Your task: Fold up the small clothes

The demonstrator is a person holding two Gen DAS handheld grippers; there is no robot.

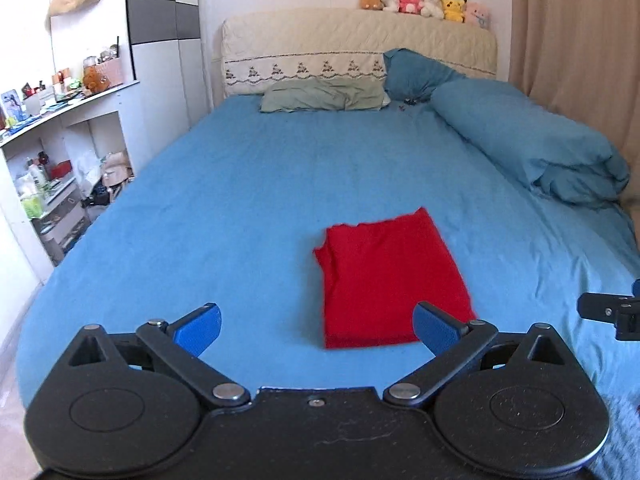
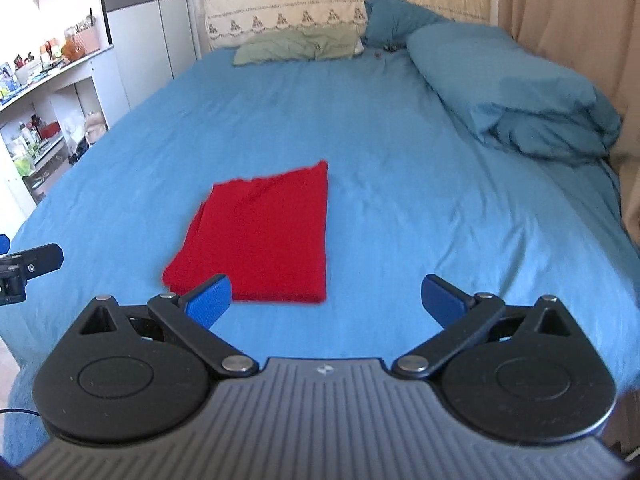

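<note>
A red garment (image 1: 390, 276) lies folded into a flat rectangle on the blue bedsheet (image 1: 240, 208); it also shows in the right wrist view (image 2: 266, 236). My left gripper (image 1: 318, 326) is open and empty, held above the sheet just short of the garment's near edge. My right gripper (image 2: 326, 300) is open and empty, just short of the garment's near right corner. Each gripper's tip shows at the edge of the other's view.
A rolled blue duvet (image 1: 532, 144) lies along the right side of the bed. Pillows (image 1: 324, 94) and a headboard with plush toys (image 1: 424, 2) are at the far end. Cluttered white shelves (image 1: 60, 148) stand left; a beige curtain (image 1: 576, 20) hangs right.
</note>
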